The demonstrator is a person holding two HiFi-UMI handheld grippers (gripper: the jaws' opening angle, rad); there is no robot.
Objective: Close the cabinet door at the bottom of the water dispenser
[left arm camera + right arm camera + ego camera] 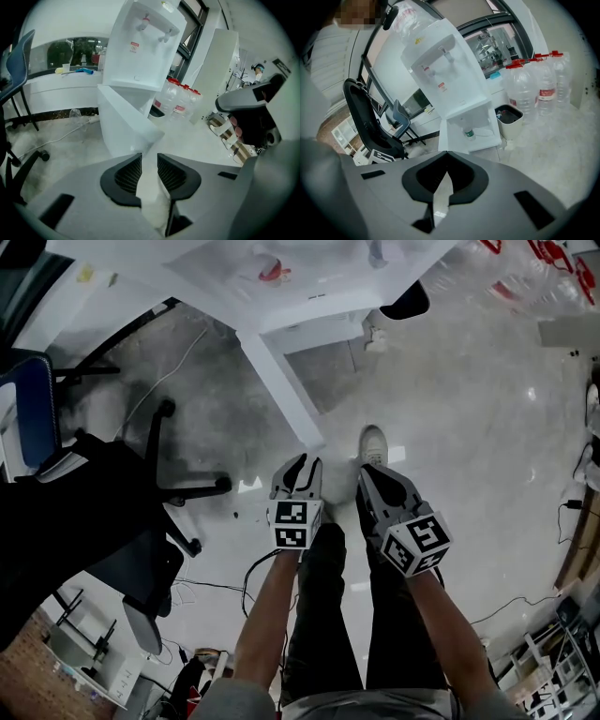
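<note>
The left gripper [149,174] holds its jaws a narrow slit apart, with only floor showing between them. The right gripper [447,157] has its tips pressed together on nothing. In the head view both point toward 12 o'clock, side by side above the person's legs, with the forearms reaching forward and low.

The cabinet door [123,123] stands swung open at 12 o'clock of the left jaws, near but untouched, beneath the water dispenser [146,42]. The best approach is probably to set a jaw flat on the door's outer face near its free edge. Then push steadily until it seats, clear of the small bottle [469,133] inside.
</note>
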